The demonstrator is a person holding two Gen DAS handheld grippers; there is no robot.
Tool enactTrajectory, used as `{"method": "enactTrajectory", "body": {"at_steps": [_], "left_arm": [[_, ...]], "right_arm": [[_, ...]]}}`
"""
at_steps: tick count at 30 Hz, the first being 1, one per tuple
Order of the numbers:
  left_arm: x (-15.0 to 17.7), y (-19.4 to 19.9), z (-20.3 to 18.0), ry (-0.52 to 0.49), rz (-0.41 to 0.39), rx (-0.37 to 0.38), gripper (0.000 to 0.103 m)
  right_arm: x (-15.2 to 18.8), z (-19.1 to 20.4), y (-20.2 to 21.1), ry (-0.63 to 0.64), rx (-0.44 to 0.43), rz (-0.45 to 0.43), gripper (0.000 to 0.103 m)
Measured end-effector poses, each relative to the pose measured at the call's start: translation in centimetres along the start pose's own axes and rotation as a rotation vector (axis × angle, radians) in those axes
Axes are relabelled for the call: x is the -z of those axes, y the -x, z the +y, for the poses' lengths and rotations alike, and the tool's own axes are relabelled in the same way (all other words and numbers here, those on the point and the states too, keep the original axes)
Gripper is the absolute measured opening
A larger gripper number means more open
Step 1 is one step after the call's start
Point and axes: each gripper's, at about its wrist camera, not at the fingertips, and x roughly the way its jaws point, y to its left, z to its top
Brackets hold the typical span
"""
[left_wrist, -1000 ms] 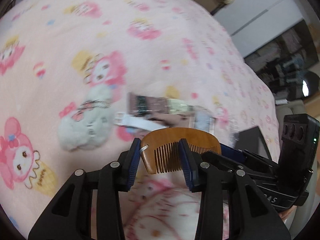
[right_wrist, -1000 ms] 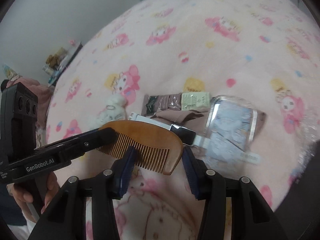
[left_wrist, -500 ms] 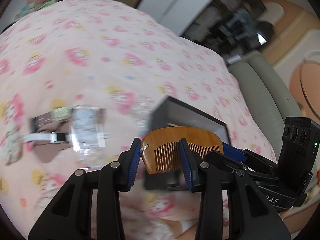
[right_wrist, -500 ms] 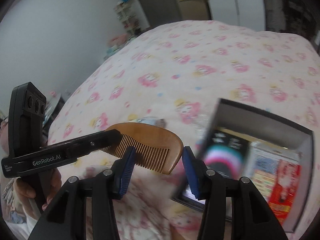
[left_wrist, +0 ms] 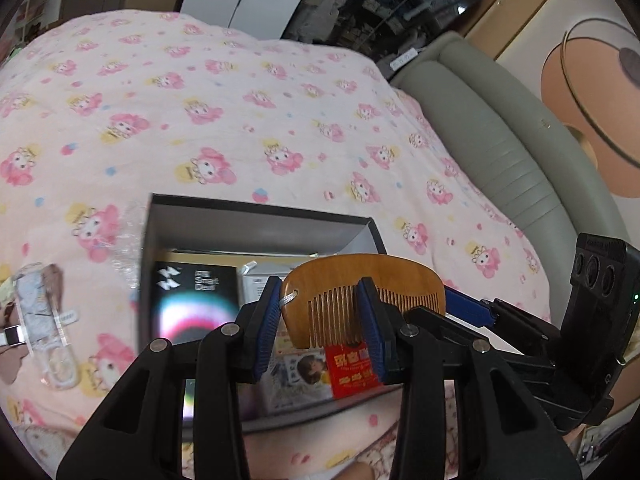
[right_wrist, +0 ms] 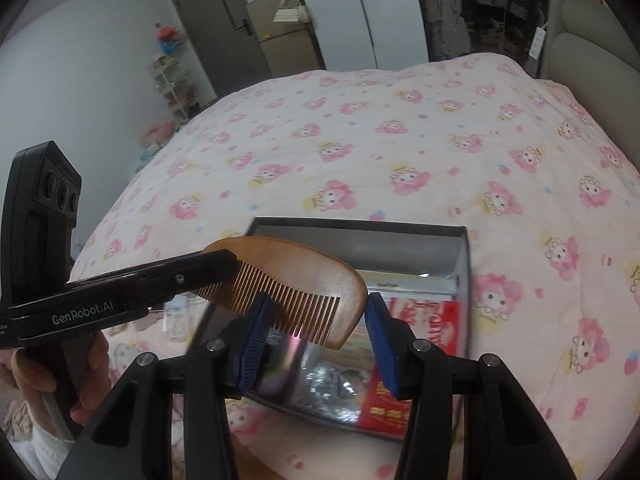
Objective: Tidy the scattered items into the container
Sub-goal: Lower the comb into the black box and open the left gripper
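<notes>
Moved since a second ago: both tongs and the comb between them have swung away from the plush toy and sachets. They are now in front of the open box.

- Wooden comb (left_wrist: 362,276): honey-brown, smooth, with an arched spine and fine straight teeth. A small hole with a silvery loop sits at its end by your left tongs. It is carried in the air between the two pairs of tongs, clear of the blanket, with the box showing behind and below it.
- Left tongs (left_wrist: 318,304): black arms with ribbed blue pads. They are closed on the comb's looped end, which lies against the outer pad, while the inner pad crosses the teeth.
- Right tongs (right_wrist: 318,312): the same build, clamped on the comb's rounded far end. The teeth run past the inner pad.
- Box (left_wrist: 256,210): rectangular, with dark outer walls and a matt grey lining, and no lid on it. It lies on the blanket just beyond both sets of tips.
- Box contents: a glossy black carton (left_wrist: 192,300) printed with a glowing ring lies beyond the left tongs' outer pad. A red printed packet (right_wrist: 420,320) lies behind the right tongs' outer pad. Crinkled silvery foil (right_wrist: 328,388) lies under the right tongs' gap.
- Clear plastic packet (left_wrist: 44,320): stiff and oblong, lying on the blanket well out to the left of the left tongs.
- Blanket (left_wrist: 240,80): soft pale pink fleece with a repeated pink cartoon print, spreading beyond the box.
- Headboard (left_wrist: 500,140): grey and padded with stitched ribs, off to the right beyond the blanket.
- Your hand (right_wrist: 92,380): wrapped round the left tongs' handle.
</notes>
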Motion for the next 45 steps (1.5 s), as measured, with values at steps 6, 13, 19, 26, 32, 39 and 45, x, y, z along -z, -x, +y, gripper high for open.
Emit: {"method": "enactTrajectory", "body": {"at_steps": [6, 13, 19, 26, 32, 39, 45], "left_arm": [[1.1, -5.7, 2.3, 0.024, 0.084, -0.029, 0.038], [2.0, -9.9, 5.0, 0.066, 0.152, 0.005, 0.038], [2.2, -11.5, 5.9, 0.076, 0.165, -0.019, 0.038], [2.4, -13.5, 6.1, 0.052, 0.219, -0.095, 0.039], [2.7, -14.5, 6.1, 0.056, 0.299, -0.159, 0.039], [3.5, -11.1, 4.9, 0.001, 0.255, -0.155, 0.039], [3.9, -12.7, 5.0, 0.001, 0.32, -0.181, 0.038]], "right_arm": [[1.2, -3.7, -4.7, -0.069, -0.011, 0.066, 0.045], [2.3, -5.3, -8.7, -0.068, 0.021, 0.141, 0.045], [2.5, -5.8, -10.9, -0.072, 0.025, 0.191, 0.045], [2.8, -5.9, -12.9, -0.055, 0.074, 0.235, 0.045], [3.4, -5.4, -13.9, -0.014, 0.125, 0.266, 0.044], [2.8, -5.8, -10.6, -0.04, 0.102, 0.13, 0.044], [3.6, -5.8, -12.6, -0.047, 0.078, 0.249, 0.042]]}}
